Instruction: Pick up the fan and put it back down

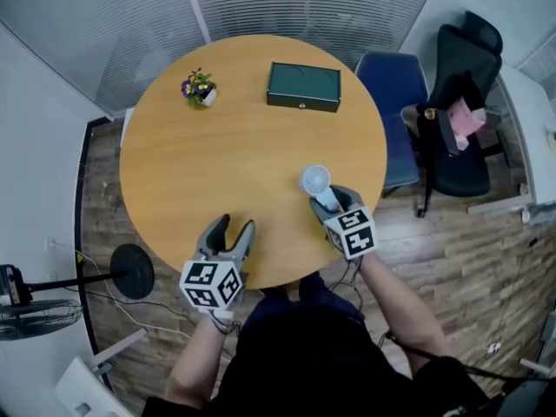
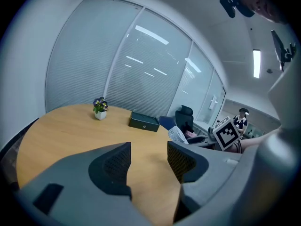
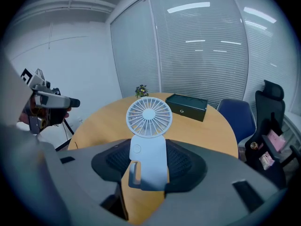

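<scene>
A small white handheld fan [image 1: 315, 182] with a round grille stands upright over the near right part of the round wooden table [image 1: 208, 172]. My right gripper [image 1: 334, 201] is shut on its handle; in the right gripper view the fan [image 3: 148, 117] rises between both pads, its grille above the right gripper [image 3: 148, 166]. My left gripper [image 1: 233, 233] hovers at the table's near edge, open, nothing between its fingers. In the left gripper view, the left gripper [image 2: 149, 161] shows only bare tabletop in the gap, with the fan [image 2: 178, 134] off to the right.
A dark green box [image 1: 303, 87] lies at the table's far side, and a small pot of purple flowers [image 1: 199, 88] stands at the far left. A blue chair [image 1: 395, 102] and a black chair [image 1: 460, 146] are to the right. A floor stand [image 1: 130, 272] is at the left.
</scene>
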